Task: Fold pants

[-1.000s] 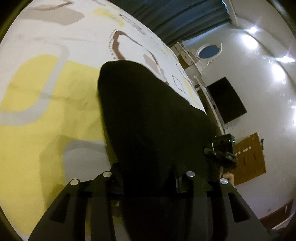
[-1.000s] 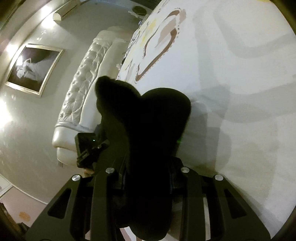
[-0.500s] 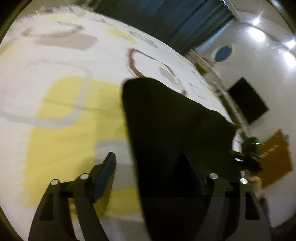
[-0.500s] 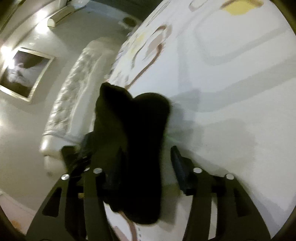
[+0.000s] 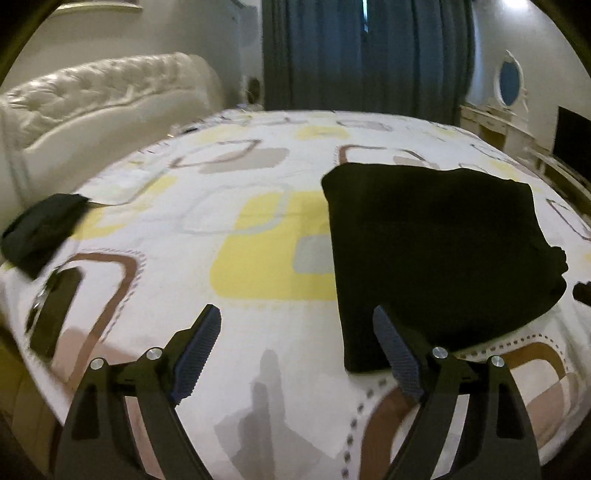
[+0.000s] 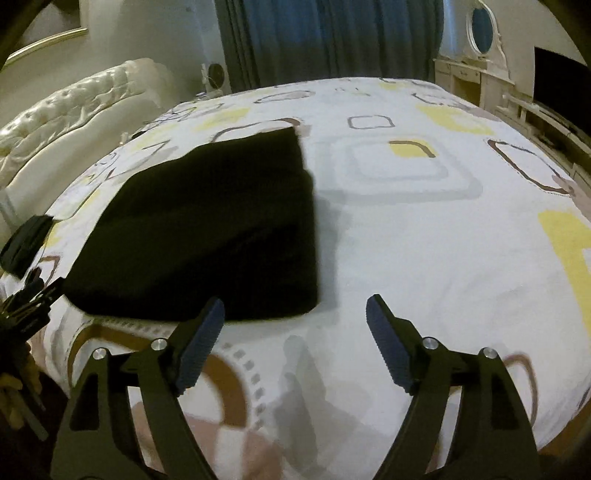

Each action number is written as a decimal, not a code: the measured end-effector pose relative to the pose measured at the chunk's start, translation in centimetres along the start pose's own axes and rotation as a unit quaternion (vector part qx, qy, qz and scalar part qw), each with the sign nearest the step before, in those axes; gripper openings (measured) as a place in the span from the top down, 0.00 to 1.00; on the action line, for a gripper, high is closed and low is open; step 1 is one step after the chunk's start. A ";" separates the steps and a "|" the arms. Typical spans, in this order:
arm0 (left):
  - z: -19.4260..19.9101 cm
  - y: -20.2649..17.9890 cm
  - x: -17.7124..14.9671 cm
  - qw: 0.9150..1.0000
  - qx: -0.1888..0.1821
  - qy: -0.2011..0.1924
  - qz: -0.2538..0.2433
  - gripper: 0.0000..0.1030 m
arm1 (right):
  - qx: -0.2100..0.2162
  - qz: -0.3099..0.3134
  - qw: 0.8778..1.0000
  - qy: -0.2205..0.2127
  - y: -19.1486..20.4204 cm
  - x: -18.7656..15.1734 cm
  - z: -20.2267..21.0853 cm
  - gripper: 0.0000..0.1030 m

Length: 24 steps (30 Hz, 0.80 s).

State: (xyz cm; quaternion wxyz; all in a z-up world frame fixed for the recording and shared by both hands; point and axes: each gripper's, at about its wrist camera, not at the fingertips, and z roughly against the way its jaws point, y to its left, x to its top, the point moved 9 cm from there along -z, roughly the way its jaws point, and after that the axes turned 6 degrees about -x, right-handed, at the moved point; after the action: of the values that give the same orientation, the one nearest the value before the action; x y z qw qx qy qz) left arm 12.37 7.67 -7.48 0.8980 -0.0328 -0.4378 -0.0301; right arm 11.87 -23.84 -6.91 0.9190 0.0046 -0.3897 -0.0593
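Note:
The black pants (image 5: pixel 439 254) lie folded into a flat rectangle on the patterned bedspread (image 5: pixel 258 254). In the left wrist view they sit right of centre, their near edge just beyond my left gripper (image 5: pixel 297 350), which is open and empty above the bed. In the right wrist view the folded pants (image 6: pixel 210 236) lie left of centre. My right gripper (image 6: pixel 295 339) is open and empty, its left finger (image 6: pixel 201 343) near the pants' near edge.
A second dark folded item (image 5: pixel 42 229) lies at the bed's left edge near the white tufted headboard (image 5: pixel 96 99). Blue curtains (image 5: pixel 365 55) hang behind the bed. A white dresser with an oval mirror (image 6: pixel 482 26) and a dark screen (image 6: pixel 557 85) stand at the right.
Both grippers have opened and let go of the black pants, then pulled back and levelled out. The pants now lie flat on the bed.

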 end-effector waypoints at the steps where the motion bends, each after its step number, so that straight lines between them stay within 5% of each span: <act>1: 0.2 -0.3 0.0 1.000 -0.001 -0.004 0.002 0.19 | 0.002 0.005 1.000 0.001 0.7 -0.4 0.3 0.21; 16: 2.2 -3.9 -3.4 0.997 -0.074 0.030 0.014 0.19 | 0.024 0.027 0.999 0.016 5.5 -2.7 1.2 0.20; 24: 2.7 -5.3 -3.3 0.997 -0.073 0.039 0.006 0.19 | 0.031 0.030 0.999 0.023 5.9 -2.7 0.9 0.20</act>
State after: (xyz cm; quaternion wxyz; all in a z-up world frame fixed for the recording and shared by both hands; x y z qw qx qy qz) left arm 7.77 2.73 -8.24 0.9096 -0.0995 -0.3992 -0.0581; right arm 9.93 -17.62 -7.89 0.9285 0.0230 -0.3701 -0.0194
